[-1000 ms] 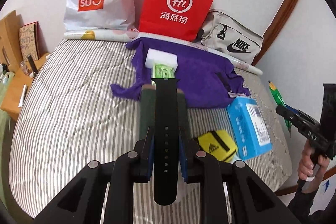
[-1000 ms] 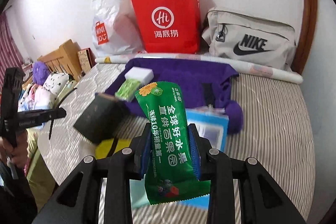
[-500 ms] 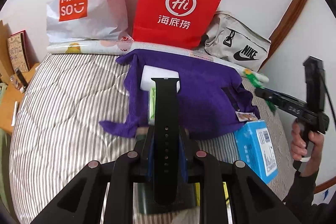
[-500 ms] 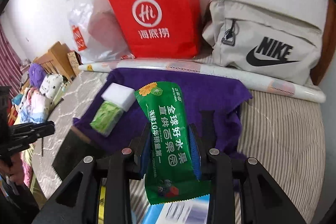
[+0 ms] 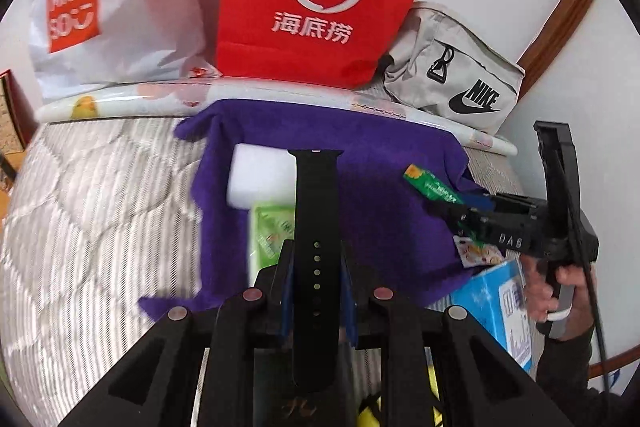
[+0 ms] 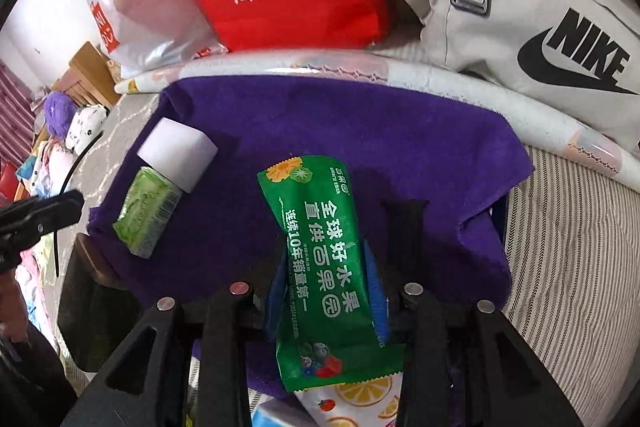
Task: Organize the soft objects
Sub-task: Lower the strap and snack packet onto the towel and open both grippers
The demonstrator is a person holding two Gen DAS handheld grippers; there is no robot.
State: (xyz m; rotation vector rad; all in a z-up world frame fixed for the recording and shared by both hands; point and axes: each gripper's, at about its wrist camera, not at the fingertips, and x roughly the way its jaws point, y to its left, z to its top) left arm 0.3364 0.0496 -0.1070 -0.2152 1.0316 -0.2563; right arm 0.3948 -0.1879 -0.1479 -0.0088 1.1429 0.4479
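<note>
Hovering over purple towel (image 6: 360, 131)

Purple cloth (image 6: 320, 131), green packet (image 6: 324, 267), black strap (image 5: 316, 235).

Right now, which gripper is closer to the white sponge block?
Left. The left gripper with its black strap reaches right beside the white sponge block; the right gripper hovers farther right over the purple cloth.

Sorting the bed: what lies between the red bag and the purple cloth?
A white patterned roll lies across there, below the red bag and above the purple cloth, clearest in the right wrist view.
</note>
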